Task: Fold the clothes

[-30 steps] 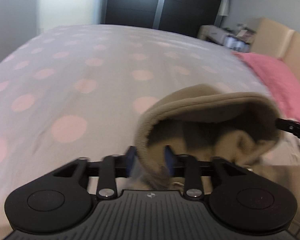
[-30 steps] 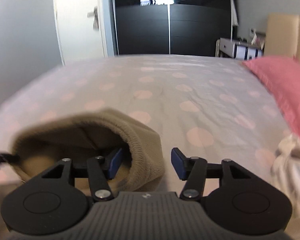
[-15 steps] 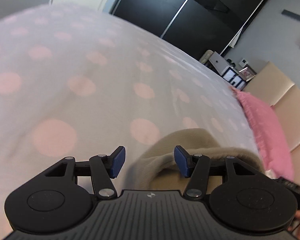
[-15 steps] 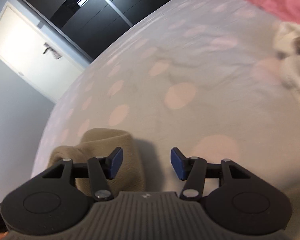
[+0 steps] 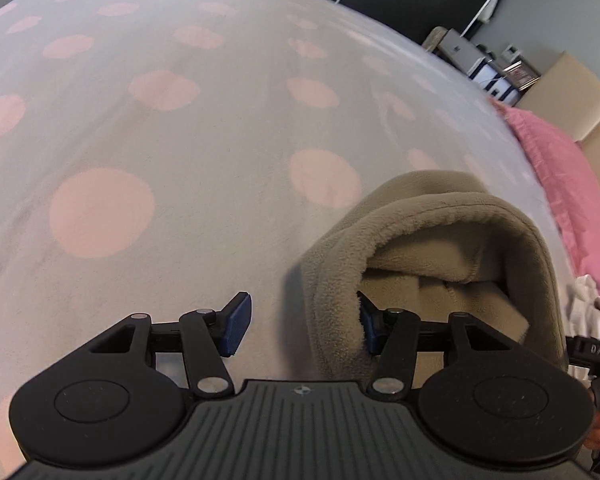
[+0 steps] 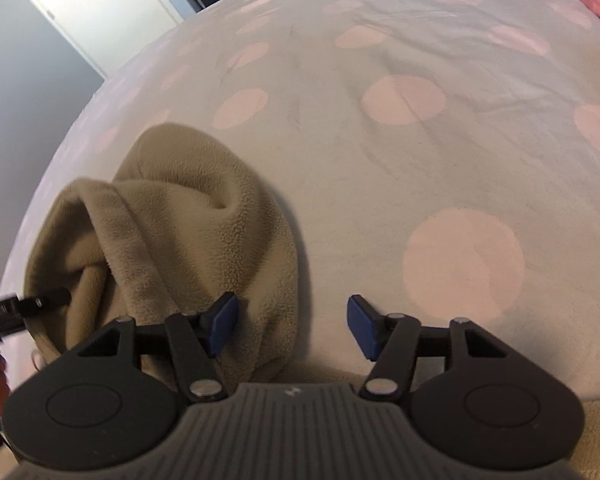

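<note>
Bedspread (image 5: 188, 184) grey, pink dots. Beige fleece garment (image 5: 439, 240) bunched on it; edge between pads of left gripper (image 5: 300, 326), jaws apart, not pressing. Right gripper (image 6: 292, 326) parted, fleece draped beside its left pad

Soft, even daylight; strong fisheye bending, edges slightly blurred.

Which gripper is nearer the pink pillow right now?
Right. The right gripper sits on the side of the beige fleece garment facing the pink pillow; the left gripper is at the garment's far edge.
</note>
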Action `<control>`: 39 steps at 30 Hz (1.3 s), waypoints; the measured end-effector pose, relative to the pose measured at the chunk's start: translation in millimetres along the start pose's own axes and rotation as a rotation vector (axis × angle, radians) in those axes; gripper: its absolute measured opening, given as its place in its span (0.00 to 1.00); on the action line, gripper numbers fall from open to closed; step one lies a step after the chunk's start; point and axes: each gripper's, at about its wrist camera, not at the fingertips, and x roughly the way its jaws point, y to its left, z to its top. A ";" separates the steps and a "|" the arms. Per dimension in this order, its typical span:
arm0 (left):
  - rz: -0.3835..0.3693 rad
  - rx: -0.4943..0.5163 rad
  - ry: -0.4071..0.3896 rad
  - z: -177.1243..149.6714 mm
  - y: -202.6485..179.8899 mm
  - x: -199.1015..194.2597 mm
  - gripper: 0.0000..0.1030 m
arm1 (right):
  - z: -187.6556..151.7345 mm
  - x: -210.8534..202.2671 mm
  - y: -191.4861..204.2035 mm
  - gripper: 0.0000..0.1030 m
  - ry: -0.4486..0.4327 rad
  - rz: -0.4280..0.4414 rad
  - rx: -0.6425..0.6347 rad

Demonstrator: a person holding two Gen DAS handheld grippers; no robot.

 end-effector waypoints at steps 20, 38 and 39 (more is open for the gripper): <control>0.050 0.023 0.020 -7.0 -39.3 19.3 0.53 | -11.0 0.3 72.0 0.79 0.019 -0.330 -0.112; 0.185 0.110 -0.407 -46.3 -25.7 -96.5 0.03 | -72.7 -49.2 155.7 0.13 -0.498 -0.429 -0.832; 0.197 0.085 -0.370 -48.2 -20.4 -91.4 0.03 | -73.1 -42.1 153.5 0.13 -0.467 -0.448 -0.835</control>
